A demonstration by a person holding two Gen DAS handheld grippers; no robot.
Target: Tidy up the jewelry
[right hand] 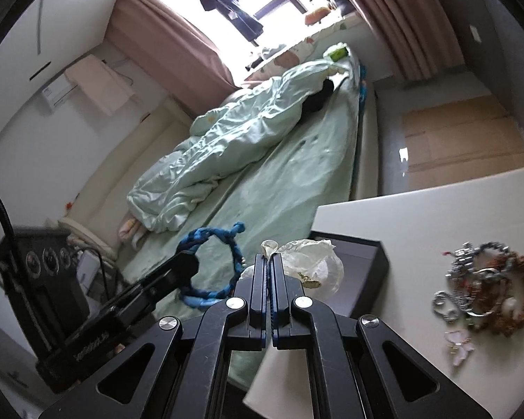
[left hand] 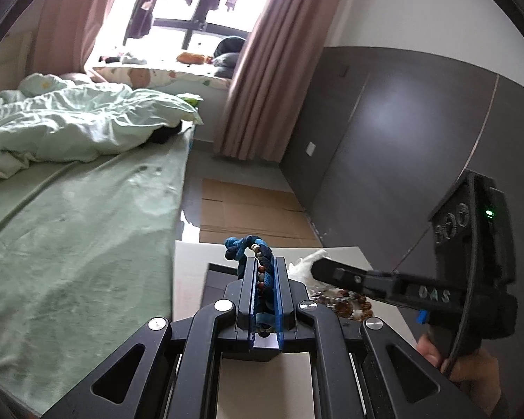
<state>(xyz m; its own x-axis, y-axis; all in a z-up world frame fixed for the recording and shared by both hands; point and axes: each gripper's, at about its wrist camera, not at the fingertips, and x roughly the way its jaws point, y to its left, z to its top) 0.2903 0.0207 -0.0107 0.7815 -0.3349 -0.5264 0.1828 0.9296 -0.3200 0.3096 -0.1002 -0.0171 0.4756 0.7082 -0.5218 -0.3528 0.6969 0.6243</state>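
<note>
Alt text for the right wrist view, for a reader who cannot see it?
The shut right tool pinches a crumpled clear plastic bag above a dark open box; the left tool holds a blue braided bracelet. A tangled jewelry pile lies on the white table.

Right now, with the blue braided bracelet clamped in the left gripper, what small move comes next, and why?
Probably carry the blue braided bracelet, shut in the left gripper, over the open dark box and lower it. The bracelet hangs beside the box, and the right gripper seems to pinch a small plastic bag there.
</note>
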